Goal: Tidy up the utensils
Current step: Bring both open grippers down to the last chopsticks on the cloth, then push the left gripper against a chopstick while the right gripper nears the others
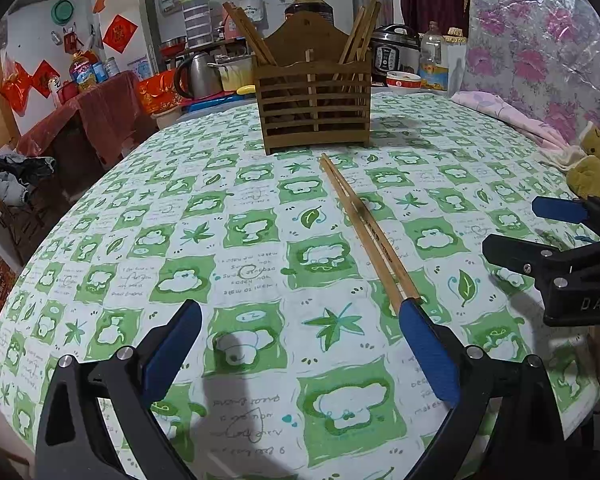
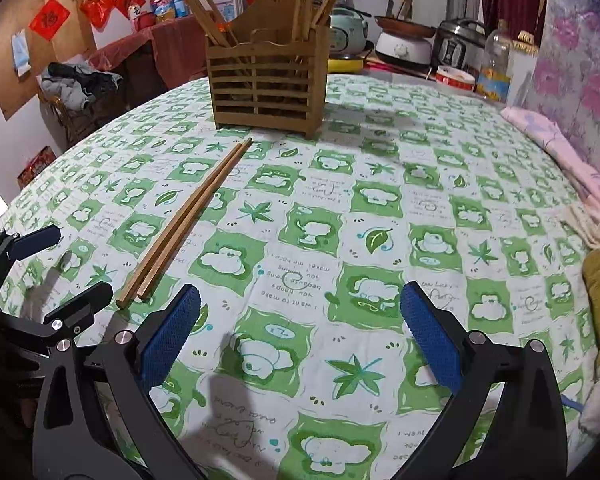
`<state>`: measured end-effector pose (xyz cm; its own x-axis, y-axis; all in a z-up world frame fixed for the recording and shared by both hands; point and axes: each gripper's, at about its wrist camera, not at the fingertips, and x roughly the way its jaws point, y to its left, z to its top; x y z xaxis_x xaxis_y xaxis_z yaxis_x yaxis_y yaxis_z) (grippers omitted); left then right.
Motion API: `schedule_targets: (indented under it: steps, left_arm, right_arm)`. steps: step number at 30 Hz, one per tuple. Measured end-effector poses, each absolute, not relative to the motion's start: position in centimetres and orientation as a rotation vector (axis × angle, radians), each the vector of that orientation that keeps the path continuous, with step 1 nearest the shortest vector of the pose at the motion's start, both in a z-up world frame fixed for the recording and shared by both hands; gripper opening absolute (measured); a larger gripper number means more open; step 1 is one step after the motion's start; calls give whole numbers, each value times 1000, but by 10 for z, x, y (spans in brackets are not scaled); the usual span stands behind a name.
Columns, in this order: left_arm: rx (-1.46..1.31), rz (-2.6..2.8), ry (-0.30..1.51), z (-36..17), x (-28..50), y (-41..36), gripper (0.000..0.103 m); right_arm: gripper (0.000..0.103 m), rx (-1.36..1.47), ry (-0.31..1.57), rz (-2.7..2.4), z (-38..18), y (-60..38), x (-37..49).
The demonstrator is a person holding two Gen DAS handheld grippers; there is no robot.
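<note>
Both tongs wide, chopsticks' near ends behind left pad.

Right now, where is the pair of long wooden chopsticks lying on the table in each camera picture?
Left wrist view: the pair of long wooden chopsticks lies right of centre, its near end by the left gripper.
Right wrist view: it lies left of centre, left of the right gripper.
Shared landmark: the slatted wooden utensil holder behind its far end.
</note>
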<state>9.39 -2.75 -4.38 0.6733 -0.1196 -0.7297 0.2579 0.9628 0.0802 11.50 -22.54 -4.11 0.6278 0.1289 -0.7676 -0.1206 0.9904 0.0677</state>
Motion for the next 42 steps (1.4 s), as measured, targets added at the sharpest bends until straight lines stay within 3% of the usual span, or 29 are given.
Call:
schedule_targets:
  steps: [18,27,34,42]
  left_arm:
    - [188,-274,870,-48,100,-31,97]
    - [170,-295,1010,-52,118,-33,97]
    - [280,-310,1015,-52,129,-54,97]
    - [314,-69,996,-52,166,-10,98]
  right_arm:
    - [97,95,878,151,-42,-237,118]
    - [97,239,850,196,-42,-258,119]
    - [97,393,870,208,-51,-278,124]
    - [97,447,900,193,-58,-284,129]
